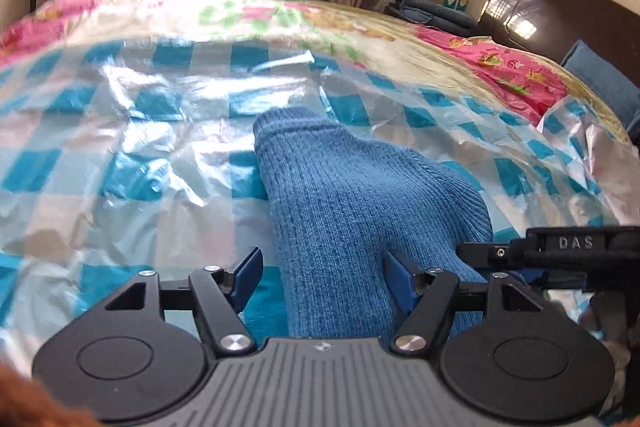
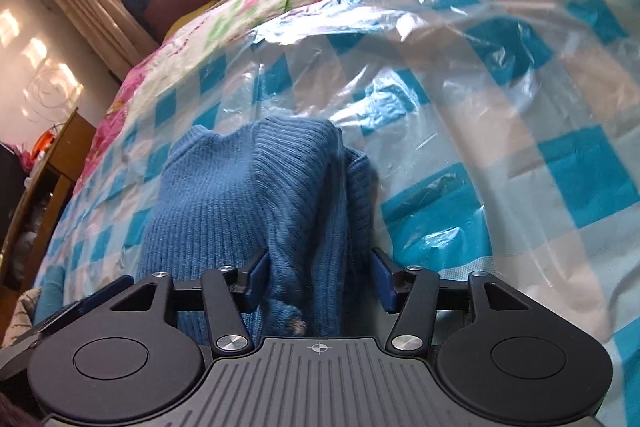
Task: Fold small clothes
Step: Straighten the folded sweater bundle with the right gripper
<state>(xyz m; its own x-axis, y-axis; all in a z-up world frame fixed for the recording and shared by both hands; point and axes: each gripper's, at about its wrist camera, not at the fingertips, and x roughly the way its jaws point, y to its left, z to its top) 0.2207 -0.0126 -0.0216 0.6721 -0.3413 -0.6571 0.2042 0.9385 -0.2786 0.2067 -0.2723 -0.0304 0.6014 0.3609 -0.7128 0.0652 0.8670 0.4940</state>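
Sweater (image 1: pixel 352 211) runs lengthwise from bottom centre upward, bunched between my left gripper (image 1: pixel 322 277) and right gripper (image 2: pixel 318 277); both spread wide, clamping nothing

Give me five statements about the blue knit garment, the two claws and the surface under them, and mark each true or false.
1. The knit garment is blue. True.
2. It lies on a bare wooden table. False: it lies on a blue-and-white checked plastic sheet.
3. Both fingers of the left claw are spread, with knit fabric between them. True.
4. The right claw is far from the garment. False: fabric sits between its open fingers.
5. A floral bedspread shows beyond the sheet. True.
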